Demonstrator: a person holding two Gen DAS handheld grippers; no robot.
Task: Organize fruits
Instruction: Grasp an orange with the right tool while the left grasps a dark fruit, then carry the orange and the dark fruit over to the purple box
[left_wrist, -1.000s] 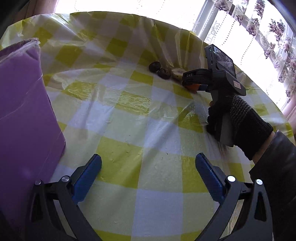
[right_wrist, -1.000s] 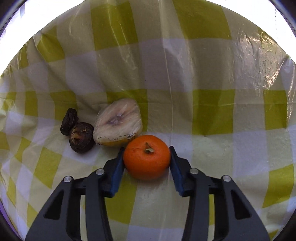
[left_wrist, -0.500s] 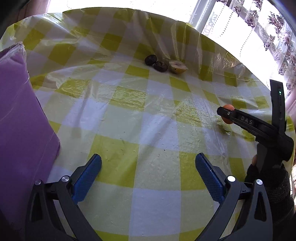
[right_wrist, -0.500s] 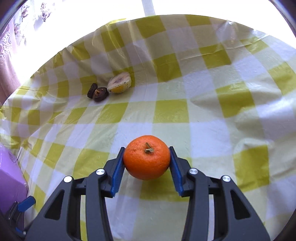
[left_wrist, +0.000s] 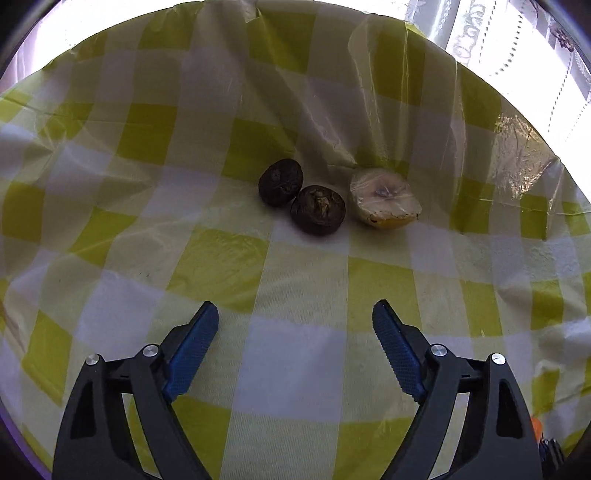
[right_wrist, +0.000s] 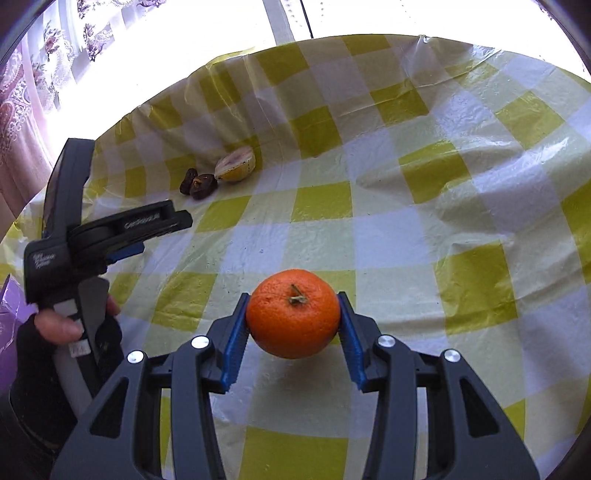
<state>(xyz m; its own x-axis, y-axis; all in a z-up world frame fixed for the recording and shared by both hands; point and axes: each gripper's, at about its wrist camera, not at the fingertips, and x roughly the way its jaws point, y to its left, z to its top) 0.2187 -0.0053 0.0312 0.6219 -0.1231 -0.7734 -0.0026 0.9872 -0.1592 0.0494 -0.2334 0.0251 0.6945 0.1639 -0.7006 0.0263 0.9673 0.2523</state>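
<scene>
An orange (right_wrist: 293, 314) is held between the right gripper (right_wrist: 291, 332) jaws, above the checked tablecloth (right_wrist: 406, 229). The left gripper (left_wrist: 295, 332) is spread wide; two dark fruits (left_wrist: 317, 209) and a cut half (left_wrist: 384, 203) lie at its twelve o'clock.

orange mandarin (right_wrist: 293, 314), yellow-white checked tablecloth (right_wrist: 424, 229)

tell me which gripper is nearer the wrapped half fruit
Left. The left gripper faces the wrapped half fruit open, just short of it; the right gripper holds the orange far back.
</scene>
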